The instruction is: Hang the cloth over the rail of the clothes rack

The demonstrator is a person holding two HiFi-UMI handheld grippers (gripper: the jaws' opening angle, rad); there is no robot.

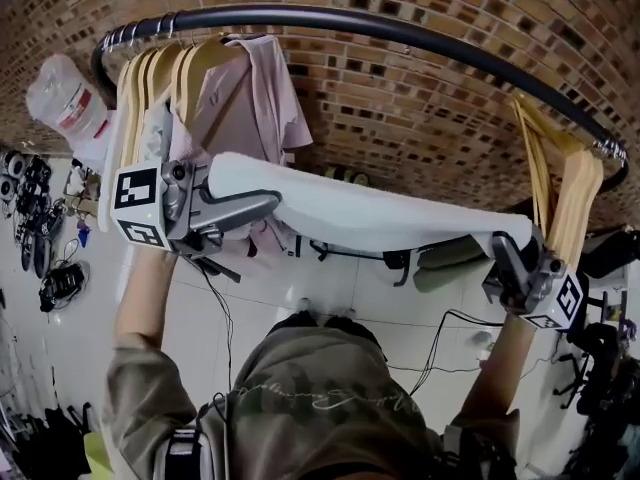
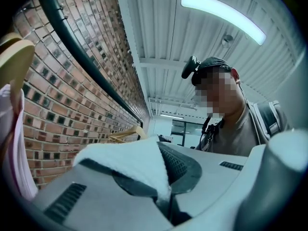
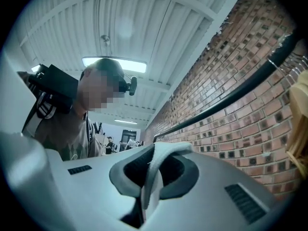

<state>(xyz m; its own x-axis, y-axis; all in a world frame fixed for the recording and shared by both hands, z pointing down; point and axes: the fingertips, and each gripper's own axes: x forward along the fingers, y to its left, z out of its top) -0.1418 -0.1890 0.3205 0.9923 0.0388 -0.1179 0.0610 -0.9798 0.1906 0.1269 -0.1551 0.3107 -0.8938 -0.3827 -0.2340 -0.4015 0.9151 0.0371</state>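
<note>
1. Brick wall (image 1: 420,108) at the back, with the dark rail (image 1: 400,30) curving above and beyond both sets of jaws.
2. Both grips closed tight: left gripper (image 1: 272,204) pinching one end of the white cloth (image 1: 380,213), right gripper (image 1: 506,244) pinching the other. Cloth stretched straight between the jaws, below the rail and apart from it by the look of it.
3. Raise both ends evenly, probably until they clear the rail, then carry the cloth over the top.
4. Aim for the bare stretch between the wooden hangers (image 1: 150,78) outside the left jaws and the pair (image 1: 565,188) just past the right jaws.
5. Hold tension until the cloth's middle sits on the rail, then open up.
</note>
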